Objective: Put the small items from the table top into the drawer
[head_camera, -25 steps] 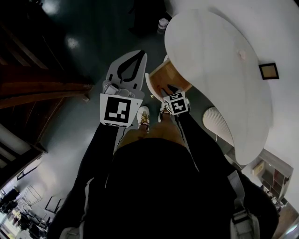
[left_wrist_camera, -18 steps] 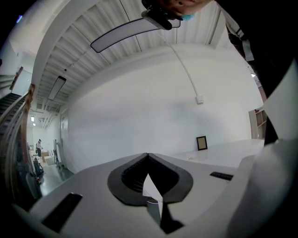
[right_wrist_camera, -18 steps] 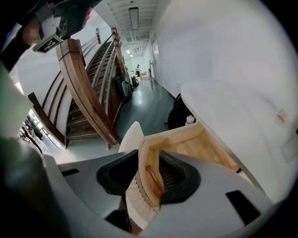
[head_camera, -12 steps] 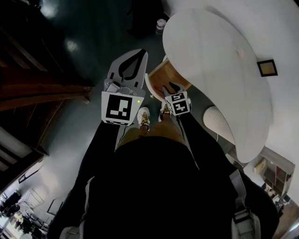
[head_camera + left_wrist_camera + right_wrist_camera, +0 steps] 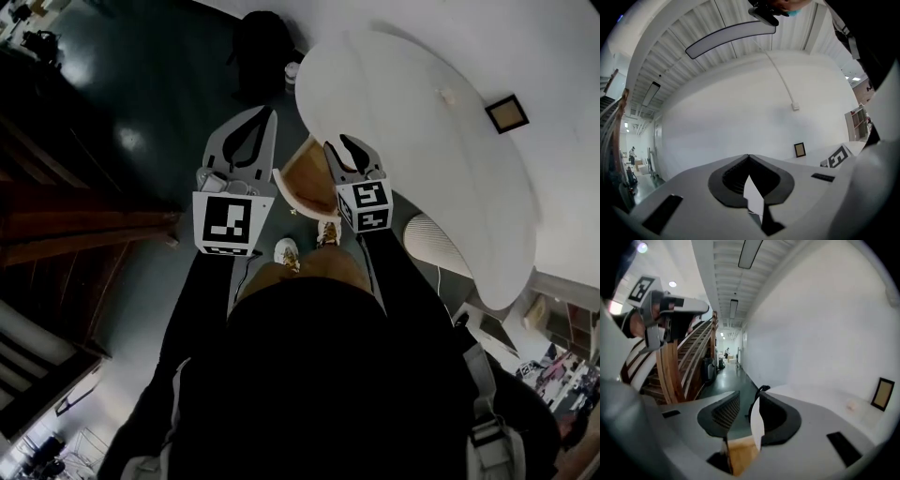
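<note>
The left gripper point(image 5: 749, 156) is holding its jaws tip to tip, gripping nothing, left of centre in the head view. The right gripper point(image 5: 749, 393) is standing partly open and empty; its jaws have just been narrowing a little. In the head view it is showing over the edge of the open wooden drawer point(image 5: 305, 178) at centre frame. A small pale item point(image 5: 448, 96) is lying on the white table point(image 5: 412, 159) at upper right, near a framed picture point(image 5: 506, 113).
</note>
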